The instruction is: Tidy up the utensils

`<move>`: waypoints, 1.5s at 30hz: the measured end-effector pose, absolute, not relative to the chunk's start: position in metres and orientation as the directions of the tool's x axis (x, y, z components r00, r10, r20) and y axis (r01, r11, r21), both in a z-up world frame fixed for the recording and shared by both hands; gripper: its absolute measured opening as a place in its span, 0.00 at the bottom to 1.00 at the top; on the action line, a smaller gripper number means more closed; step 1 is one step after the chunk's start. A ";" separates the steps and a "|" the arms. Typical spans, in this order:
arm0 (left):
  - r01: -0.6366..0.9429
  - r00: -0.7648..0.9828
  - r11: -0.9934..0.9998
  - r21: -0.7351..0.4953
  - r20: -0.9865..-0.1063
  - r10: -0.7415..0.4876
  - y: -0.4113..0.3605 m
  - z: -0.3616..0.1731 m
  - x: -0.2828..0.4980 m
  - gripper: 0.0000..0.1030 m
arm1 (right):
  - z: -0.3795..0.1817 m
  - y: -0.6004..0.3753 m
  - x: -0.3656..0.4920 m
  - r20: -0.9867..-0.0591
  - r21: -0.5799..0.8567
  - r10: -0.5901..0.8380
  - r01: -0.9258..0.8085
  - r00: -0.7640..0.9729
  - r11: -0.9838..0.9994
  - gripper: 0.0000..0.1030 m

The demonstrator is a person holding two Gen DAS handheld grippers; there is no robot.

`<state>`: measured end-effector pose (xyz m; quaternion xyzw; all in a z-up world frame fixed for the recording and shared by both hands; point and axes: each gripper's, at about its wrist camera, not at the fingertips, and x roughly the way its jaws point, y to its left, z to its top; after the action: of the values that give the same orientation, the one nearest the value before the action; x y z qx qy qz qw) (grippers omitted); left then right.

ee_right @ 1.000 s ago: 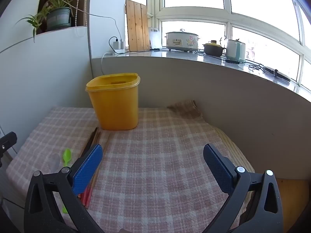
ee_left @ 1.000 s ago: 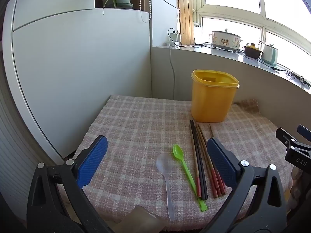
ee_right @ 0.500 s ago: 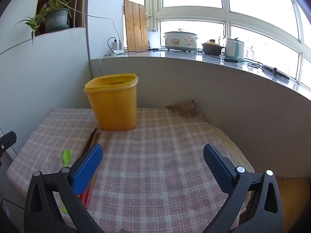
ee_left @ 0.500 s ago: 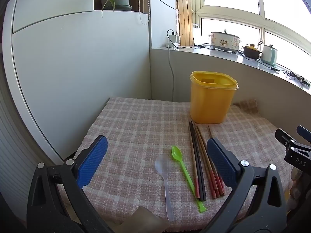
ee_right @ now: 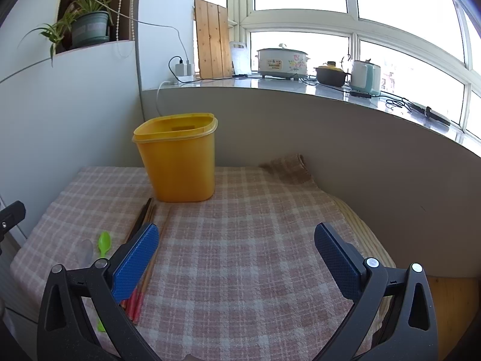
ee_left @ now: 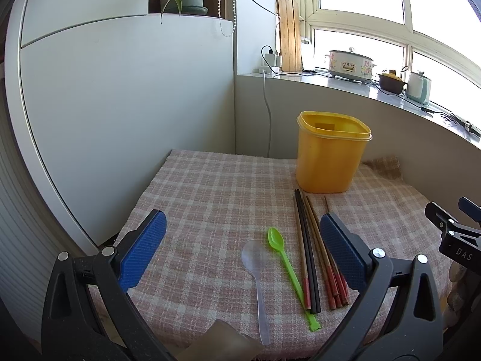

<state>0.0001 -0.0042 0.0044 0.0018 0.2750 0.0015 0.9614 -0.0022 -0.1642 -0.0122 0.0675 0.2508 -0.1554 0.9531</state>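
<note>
Yellow bin, upright, far end of checked cloth. Near edge: clear spoon, green spoon, chopsticks. Left gripper and right gripper: jaws wide, empty, hovering. Step: nothing collected; next, probably grasp one utensil.

A table is covered by a pink-and-white checked woven cloth. A yellow plastic tub stands at one o'clock; wooden chopsticks, a green plastic spoon and a clear plastic spoon are laid at five o'clock.
</note>
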 end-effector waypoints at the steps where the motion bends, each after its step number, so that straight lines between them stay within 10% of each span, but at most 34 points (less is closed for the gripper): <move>1: -0.001 0.848 1.000 0.004 -0.529 0.003 -0.005 0.005 0.000 1.00 | -0.012 -0.164 -0.002 -0.499 0.051 -0.262 0.330 0.826 0.942 0.99; 45: 0.002 0.840 1.000 0.002 -0.542 -0.001 -0.005 0.004 0.010 1.00 | -0.010 -0.167 0.007 -0.514 0.054 -0.243 0.313 0.823 0.948 0.99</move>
<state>0.0102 -0.0055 0.0039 0.0010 0.2824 -0.0007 0.9593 0.0066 -0.1666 -0.0098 0.0680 0.2593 -0.1459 0.9523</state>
